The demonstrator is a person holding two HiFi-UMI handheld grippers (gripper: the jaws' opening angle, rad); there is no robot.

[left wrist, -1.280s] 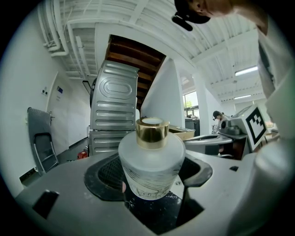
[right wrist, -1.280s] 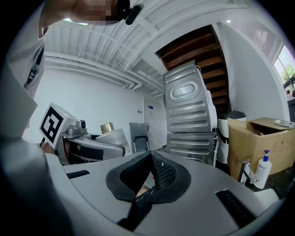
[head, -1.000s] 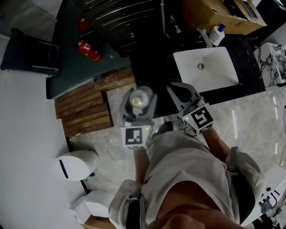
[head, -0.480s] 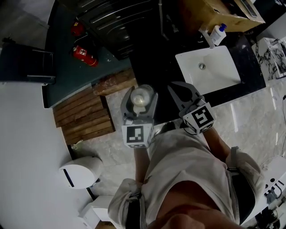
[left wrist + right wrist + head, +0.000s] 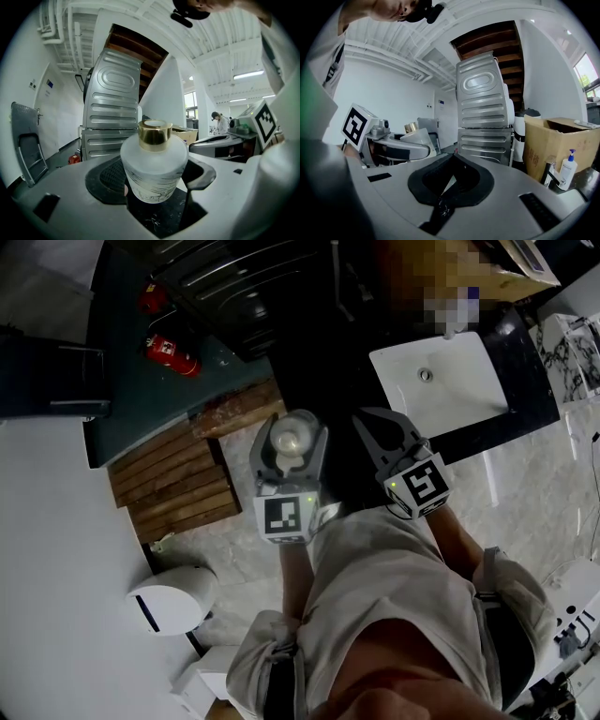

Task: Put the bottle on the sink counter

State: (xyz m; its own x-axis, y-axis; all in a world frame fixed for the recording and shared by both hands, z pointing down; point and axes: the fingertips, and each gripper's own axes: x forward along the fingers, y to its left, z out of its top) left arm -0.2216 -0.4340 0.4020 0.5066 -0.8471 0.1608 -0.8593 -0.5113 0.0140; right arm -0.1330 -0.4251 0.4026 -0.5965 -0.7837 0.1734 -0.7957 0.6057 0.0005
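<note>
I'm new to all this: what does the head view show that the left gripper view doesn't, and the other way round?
Only the head view: the white sink, the wooden slats and the white bin. Only the left gripper view: ceiling lights and a distant person. Both: the bottle clamped in the left gripper.

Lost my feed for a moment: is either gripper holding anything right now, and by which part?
The left gripper holds the frosted bottle, jaws clamped on its round glass body below the gold cap. The right gripper is shut and empty.
</note>
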